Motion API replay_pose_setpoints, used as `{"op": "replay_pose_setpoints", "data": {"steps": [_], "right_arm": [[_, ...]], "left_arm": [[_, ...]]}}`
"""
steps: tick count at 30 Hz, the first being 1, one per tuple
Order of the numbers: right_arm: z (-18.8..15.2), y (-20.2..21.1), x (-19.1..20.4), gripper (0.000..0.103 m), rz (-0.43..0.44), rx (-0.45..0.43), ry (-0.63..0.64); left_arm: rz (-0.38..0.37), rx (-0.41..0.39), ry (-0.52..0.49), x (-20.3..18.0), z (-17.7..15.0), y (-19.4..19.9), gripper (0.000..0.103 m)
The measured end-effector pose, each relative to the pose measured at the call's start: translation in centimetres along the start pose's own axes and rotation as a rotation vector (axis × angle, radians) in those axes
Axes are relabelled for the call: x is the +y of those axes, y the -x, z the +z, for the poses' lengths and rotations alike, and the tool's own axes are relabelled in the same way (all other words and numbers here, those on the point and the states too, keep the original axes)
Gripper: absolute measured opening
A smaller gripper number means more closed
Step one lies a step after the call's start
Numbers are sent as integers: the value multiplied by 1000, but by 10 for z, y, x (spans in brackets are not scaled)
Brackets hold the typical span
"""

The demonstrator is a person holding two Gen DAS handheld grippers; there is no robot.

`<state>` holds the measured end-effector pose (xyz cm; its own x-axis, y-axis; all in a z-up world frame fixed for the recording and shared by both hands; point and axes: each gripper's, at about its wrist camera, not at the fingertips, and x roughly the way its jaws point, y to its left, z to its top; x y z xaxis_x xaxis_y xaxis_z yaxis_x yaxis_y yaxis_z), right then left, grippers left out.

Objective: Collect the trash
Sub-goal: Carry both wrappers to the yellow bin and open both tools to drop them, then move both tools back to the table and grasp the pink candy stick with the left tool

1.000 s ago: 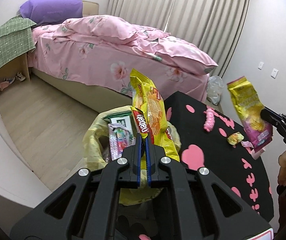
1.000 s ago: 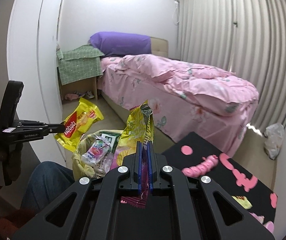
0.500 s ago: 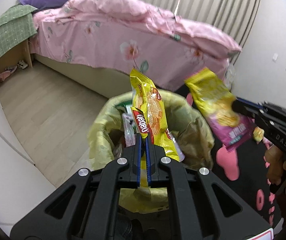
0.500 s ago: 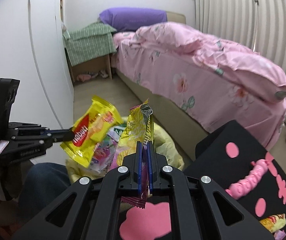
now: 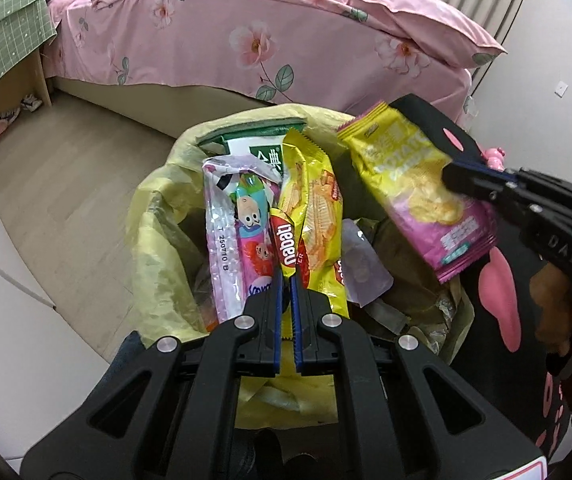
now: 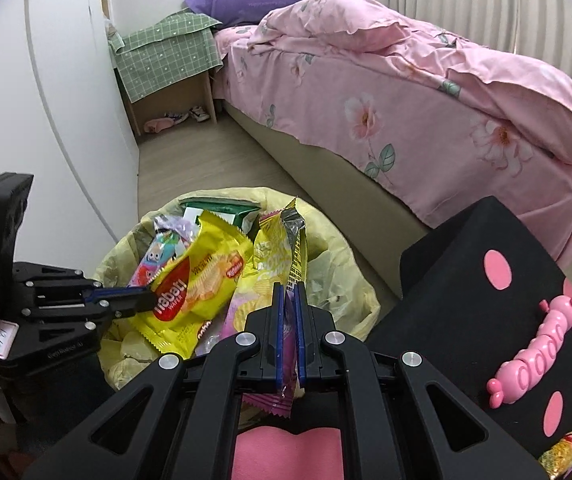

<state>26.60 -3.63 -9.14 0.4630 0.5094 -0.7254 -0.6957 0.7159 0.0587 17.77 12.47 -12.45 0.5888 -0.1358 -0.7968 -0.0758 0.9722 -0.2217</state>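
Two snack wrappers hang over an open bin lined with a pale yellow bag, which stands on the floor beside the corner of a black table with pink shapes. The left tongs are closed on the lower end of a yellow wafer wrapper, which stands upright above the trash already in the bin: a silver-and-pink cartoon packet and a green-and-white carton. The right tongs are closed on a yellow-and-purple chip bag, held tilted over the bin's far rim, the side toward the table.

In my judgement the step in hand is dropping both wrappers in. To do it well, each wrapper should be brought fully inside the rim before the tongs let go, since the chip bag partly overhangs the edge and could slide out onto the table or floor. The bin looks quite full, so lowering them close to the pile should help.

More litter waits on the table: a pink caterpillar-shaped piece and a small yellow wrapper near its front corner.
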Motion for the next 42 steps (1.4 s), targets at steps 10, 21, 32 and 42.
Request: {"op": "replay_pose_setpoints", "data": {"steps": [10,21,32,42], "right_arm": [[1,-7,3,8,39,10,-45],[-8,32,-6,47,32,-57,-96],[-88,167,-74,47,-223,-191,-157],[-209,241,-153,49,-422,-160,-352]], "left_arm": [[-27,-20,37,19,4,19,4],[-20,-133,80,19,14,63,46],[-142,-228,-30,-70,15,84,53],[-393,-195,-324,-201,2,62,55]]}}
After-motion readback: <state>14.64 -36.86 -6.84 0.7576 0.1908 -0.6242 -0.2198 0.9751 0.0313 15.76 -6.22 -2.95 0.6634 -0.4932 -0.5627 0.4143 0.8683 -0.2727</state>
